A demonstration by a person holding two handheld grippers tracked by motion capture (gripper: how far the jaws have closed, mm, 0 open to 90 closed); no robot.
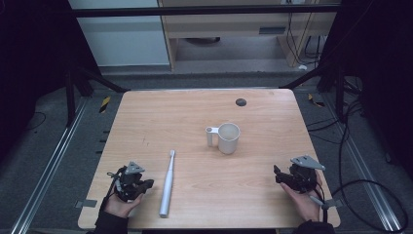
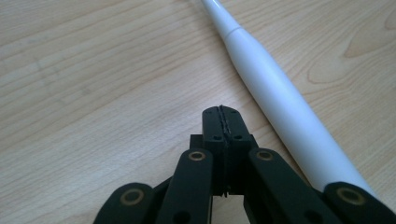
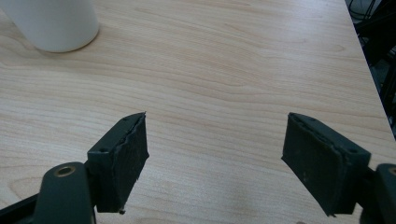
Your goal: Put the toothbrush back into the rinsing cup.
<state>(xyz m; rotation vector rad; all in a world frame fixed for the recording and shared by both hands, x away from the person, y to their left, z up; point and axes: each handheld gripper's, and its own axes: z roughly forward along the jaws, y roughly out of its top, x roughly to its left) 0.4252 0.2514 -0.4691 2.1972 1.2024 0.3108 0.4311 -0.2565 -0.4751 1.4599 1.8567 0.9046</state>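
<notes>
Resting on: light wood table (image 1: 204, 112), both grippers low near front edge, one per hand.
L gripper (image 1: 146, 185): front-left of table, held in person's left hand (image 1: 119, 202); grey 3-corner plate on top; tips aimed right, toward toothbrush.
L jaws: fully closed, pads pressed flat together in left gripper view (image 2: 222, 122); nothing between them, nothing held.
L gripper vs toothbrush: just beside handle, on its left in high view; tips close to it, contact not clear; in left gripper view handle runs past on right side of closed tips.
Toothbrush (image 1: 167, 184): white, elec. type, lying flat on table, front-left of centre; thick handle end toward front edge, thin head end pointing away toward mug; long axis roughly front-to-back, slight lean right at head. Also in left gripper view (image 2: 275, 93), neck narrowing toward top of frame.
R gripper (image 1: 278, 176): front-right of table, in right hand (image 1: 304, 200); grey plate on top, cable trailing off to right; tips aimed left.
R jaws: wide apart in right gripper view (image 3: 215, 158), bare tabletop between pads; holding nothing.
Mug (image 1: 227, 138): white, upright, handle on left side, near table centre, slightly right; well apart from both grippers, beyond toothbrush head. Base seen top-left in right gripper view (image 3: 51, 23).
Other: small dark round spot (image 1: 240, 102) on table toward far edge.
</notes>
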